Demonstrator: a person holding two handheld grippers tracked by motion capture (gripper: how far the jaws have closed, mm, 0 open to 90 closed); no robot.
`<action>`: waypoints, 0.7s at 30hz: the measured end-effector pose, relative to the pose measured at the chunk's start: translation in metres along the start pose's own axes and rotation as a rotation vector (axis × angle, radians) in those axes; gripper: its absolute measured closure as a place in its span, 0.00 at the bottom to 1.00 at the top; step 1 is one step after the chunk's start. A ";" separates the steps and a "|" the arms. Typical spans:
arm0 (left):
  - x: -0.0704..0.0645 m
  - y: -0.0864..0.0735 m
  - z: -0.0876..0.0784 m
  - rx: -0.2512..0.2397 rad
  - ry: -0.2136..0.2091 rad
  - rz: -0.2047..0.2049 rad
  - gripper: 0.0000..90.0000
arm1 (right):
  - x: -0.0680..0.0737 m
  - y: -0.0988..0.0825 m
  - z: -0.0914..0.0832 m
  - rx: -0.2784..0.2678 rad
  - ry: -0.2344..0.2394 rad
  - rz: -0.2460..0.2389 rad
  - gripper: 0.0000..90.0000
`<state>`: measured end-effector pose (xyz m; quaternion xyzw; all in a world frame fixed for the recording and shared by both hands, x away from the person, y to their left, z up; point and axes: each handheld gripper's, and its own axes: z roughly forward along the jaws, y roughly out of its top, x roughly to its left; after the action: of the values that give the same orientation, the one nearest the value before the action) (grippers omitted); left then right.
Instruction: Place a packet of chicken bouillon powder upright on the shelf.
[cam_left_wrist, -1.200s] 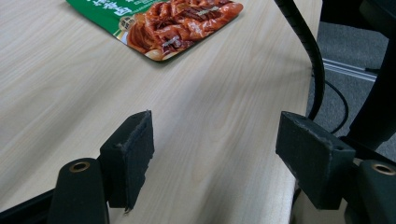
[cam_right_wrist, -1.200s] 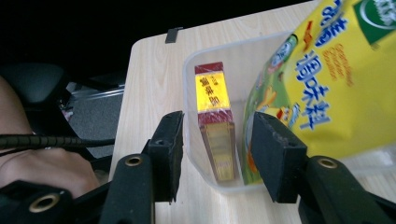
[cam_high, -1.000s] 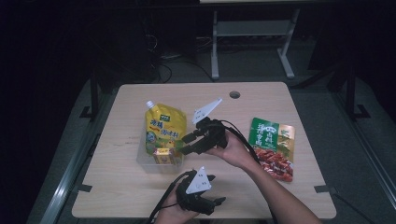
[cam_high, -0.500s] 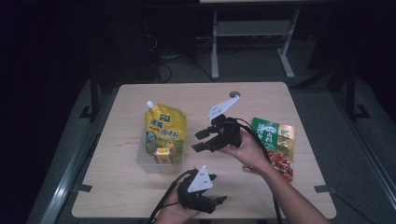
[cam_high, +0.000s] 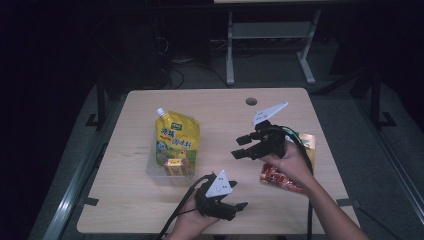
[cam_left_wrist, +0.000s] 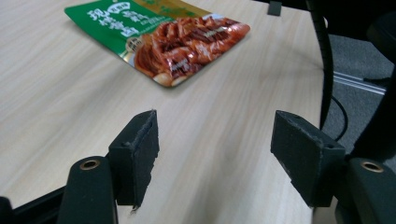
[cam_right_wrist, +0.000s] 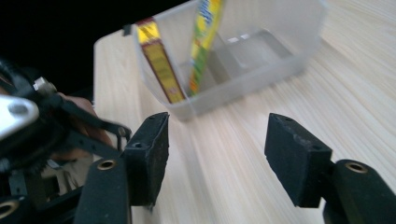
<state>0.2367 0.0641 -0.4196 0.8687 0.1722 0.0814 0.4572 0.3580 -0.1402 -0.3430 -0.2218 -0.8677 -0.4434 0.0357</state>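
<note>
Right of the clear bin (cam_high: 170, 172), the red-and-green food pouch (cam_high: 280, 177) lies flat on the counter (cam_high: 210, 110), under the right gripper (cam_high: 245, 148), whose empty jaws have just been opening. The left gripper (cam_high: 235, 207) is empty and released, farther off.

I see a light wooden table (cam_high: 150, 210) with rounded corners and a round cable hole (cam_high: 251, 101) near its far edge. A clear plastic bin (cam_high: 159, 173) rests on it left of centre in the high view, holding a yellow pouch (cam_high: 176, 139) and a small yellow-red packet (cam_high: 174, 167). A green-and-red food packet (cam_left_wrist: 163, 35) lies flat at centre right.
</note>
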 end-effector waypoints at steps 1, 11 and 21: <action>0.001 0.001 0.001 0.002 -0.002 0.002 0.36 | -0.002 -0.003 -0.006 -0.001 -0.009 0.009 0.42; 0.014 0.013 0.018 -0.020 0.012 -0.014 0.39 | -0.016 -0.028 -0.039 -0.008 -0.110 0.062 0.39; 0.022 0.024 0.039 -0.006 0.016 -0.013 0.43 | -0.040 -0.058 -0.065 0.019 -0.199 0.181 0.37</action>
<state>0.2738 0.0295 -0.4225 0.8655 0.1811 0.0861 0.4590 0.3608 -0.2344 -0.3575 -0.3419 -0.8475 -0.4060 -0.0087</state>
